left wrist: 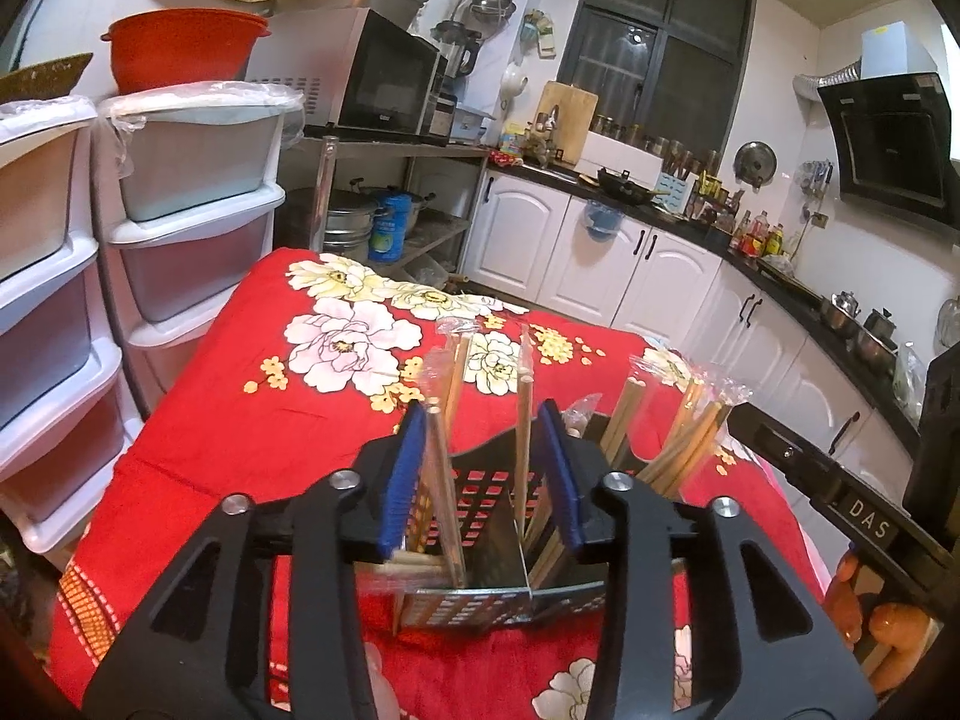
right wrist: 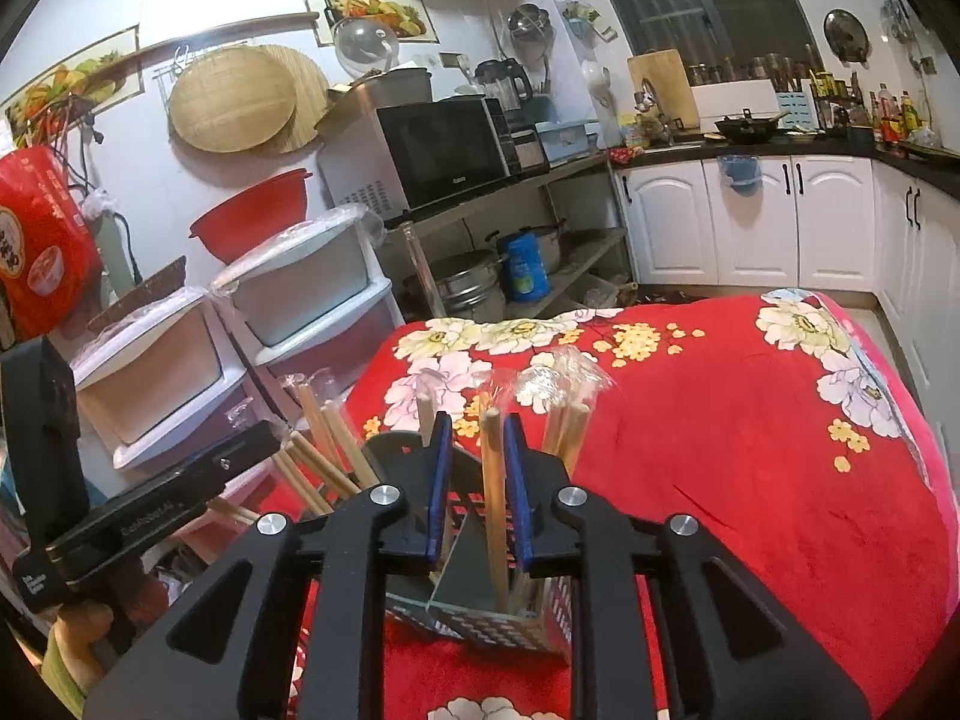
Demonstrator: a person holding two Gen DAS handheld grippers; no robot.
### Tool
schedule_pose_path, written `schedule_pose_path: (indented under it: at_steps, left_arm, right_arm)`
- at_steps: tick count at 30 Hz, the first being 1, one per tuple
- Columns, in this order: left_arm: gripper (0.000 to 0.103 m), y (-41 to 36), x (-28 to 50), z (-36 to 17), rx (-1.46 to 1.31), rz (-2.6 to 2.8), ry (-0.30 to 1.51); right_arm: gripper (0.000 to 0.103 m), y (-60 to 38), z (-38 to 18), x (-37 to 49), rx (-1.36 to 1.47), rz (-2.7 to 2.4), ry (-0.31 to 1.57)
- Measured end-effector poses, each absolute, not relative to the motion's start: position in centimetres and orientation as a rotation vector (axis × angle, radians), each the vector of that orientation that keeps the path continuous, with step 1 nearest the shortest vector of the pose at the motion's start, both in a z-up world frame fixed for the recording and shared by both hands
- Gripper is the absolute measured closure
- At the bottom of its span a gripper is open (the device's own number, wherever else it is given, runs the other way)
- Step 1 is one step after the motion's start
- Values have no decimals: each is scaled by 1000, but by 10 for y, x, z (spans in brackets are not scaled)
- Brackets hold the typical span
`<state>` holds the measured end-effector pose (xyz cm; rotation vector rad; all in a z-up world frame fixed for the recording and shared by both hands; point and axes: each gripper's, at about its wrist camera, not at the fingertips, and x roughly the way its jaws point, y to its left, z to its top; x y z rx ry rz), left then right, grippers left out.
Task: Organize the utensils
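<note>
A black perforated utensil holder [left wrist: 480,498] with compartments stands on the red floral cloth [left wrist: 270,408]; it also shows in the right wrist view [right wrist: 468,516]. Several plastic-wrapped wooden chopsticks [left wrist: 690,426] stand upright in it. My left gripper [left wrist: 486,420] is open just above the holder, its blue pads on either side of wrapped chopsticks [left wrist: 441,420] and a bare stick. My right gripper [right wrist: 477,438] is open around one upright wooden chopstick [right wrist: 493,480] that stands in a compartment. Whether a pad touches it is unclear.
White plastic drawer units [left wrist: 180,228] stand left of the table. A metal rack with a microwave [left wrist: 384,78] and pots is behind it. White cabinets [left wrist: 660,264] and a dark counter run along the right. The other gripper's body [left wrist: 840,480] is at the right.
</note>
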<state>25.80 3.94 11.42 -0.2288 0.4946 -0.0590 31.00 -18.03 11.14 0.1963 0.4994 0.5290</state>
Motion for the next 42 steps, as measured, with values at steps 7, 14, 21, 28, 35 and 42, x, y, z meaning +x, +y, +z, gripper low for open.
schedule_pose_path:
  at_steps: [7,14,21,28,35,42]
  left_arm:
    - [59,35,244,119,-225,-59,487]
    - [47,31,229,123,-219,-60,477]
    - [34,30,213,123,-224,-66,477]
    - [22,29,191,118,-217,-69,483]
    - [12,33,171,106,-222,-77,490]
    - [12,33,156,93,-220,-93,499]
  right_arm:
    - [75,-188,112,298,193,521,501]
    - [66,-194,114,279,178,519,492]
    - [55,-198,115,255,153,523,484]
    - [44,-201,113,228,126,523,471]
    - [34,-202,104,207,104,518,471]
    - [28,-203,91,191,81,512,489]
